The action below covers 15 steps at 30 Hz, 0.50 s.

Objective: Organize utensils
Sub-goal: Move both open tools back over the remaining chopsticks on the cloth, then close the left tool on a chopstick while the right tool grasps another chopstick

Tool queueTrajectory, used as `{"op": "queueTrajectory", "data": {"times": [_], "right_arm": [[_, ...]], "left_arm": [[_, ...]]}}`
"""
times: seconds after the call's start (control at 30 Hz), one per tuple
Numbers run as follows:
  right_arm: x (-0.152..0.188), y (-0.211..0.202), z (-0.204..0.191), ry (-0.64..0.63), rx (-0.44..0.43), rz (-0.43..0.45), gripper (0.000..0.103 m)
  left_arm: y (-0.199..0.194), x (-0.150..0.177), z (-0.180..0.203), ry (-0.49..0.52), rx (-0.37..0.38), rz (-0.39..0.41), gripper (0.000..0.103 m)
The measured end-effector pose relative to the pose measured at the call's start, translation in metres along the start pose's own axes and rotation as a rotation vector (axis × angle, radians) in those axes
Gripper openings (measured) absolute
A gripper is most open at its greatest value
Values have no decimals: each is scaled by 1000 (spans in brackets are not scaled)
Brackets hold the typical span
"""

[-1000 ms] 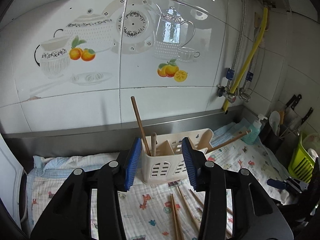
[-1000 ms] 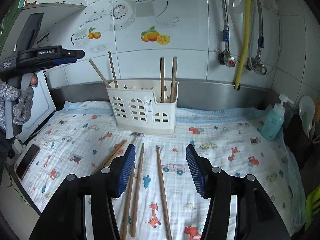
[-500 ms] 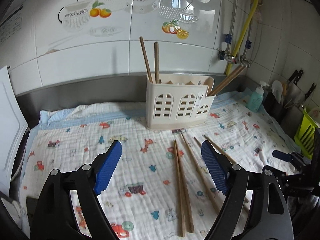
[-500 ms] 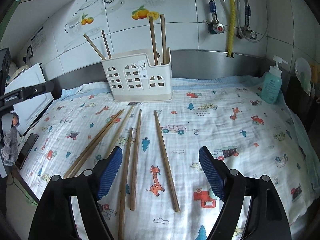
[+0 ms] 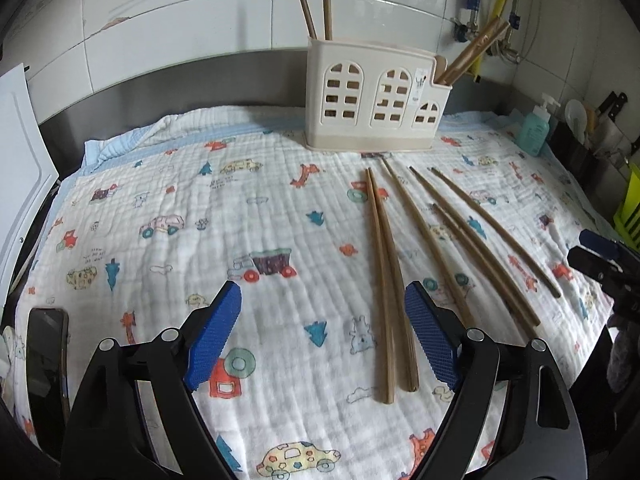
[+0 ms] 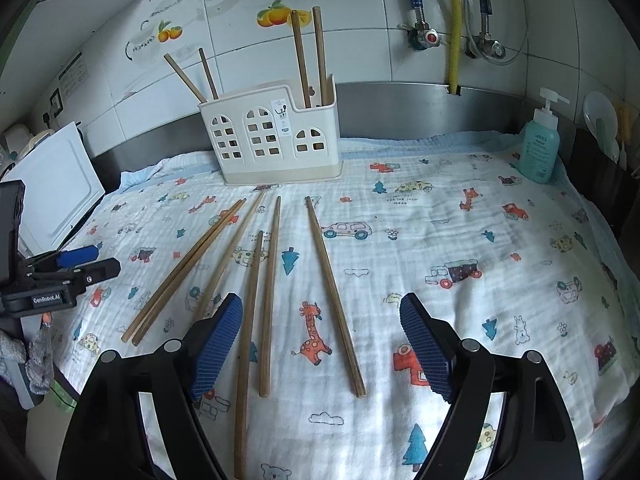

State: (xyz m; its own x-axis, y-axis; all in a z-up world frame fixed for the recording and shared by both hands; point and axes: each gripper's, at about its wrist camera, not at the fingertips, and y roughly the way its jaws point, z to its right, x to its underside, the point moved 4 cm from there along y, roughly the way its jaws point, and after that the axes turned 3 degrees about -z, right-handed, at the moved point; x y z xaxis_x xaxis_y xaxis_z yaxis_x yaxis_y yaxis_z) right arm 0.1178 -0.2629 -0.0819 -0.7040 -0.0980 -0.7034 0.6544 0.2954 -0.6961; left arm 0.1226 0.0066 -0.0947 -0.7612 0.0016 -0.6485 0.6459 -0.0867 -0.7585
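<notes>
Four chopsticks stand in the holder (image 6: 276, 136) at upper centre, six loose chopsticks (image 6: 272, 292) remain on the cloth (image 6: 480, 240), and the left gripper (image 5: 322, 336) and right gripper (image 6: 320, 340) are wide and empty.

Chopsticks (image 6: 334, 296), holder (image 6: 272, 140) on cloth (image 6: 460, 216)

We note matt brown wooden chopsticks (image 6: 335, 296) on a soft, crinkled cotton cloth (image 5: 168, 184) (printed with cartoon cars). The holder (image 6: 272, 136) looks like smooth cream plastic. Wall tiles (image 6: 360, 52) are glossy ceramic; the backsplash strip (image 6: 400, 108) is brushed metal. Gripper pads (image 5: 214, 340) show ribbed blue rubber.
</notes>
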Motion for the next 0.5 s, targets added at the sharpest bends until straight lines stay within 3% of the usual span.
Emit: {"op": "queueTrajectory", "data": {"times": [0.5], "right_arm": [[5, 3, 3, 16, -1, -9, 78]], "left_arm": [[29, 18, 20, 100, -62, -68, 81]]}}
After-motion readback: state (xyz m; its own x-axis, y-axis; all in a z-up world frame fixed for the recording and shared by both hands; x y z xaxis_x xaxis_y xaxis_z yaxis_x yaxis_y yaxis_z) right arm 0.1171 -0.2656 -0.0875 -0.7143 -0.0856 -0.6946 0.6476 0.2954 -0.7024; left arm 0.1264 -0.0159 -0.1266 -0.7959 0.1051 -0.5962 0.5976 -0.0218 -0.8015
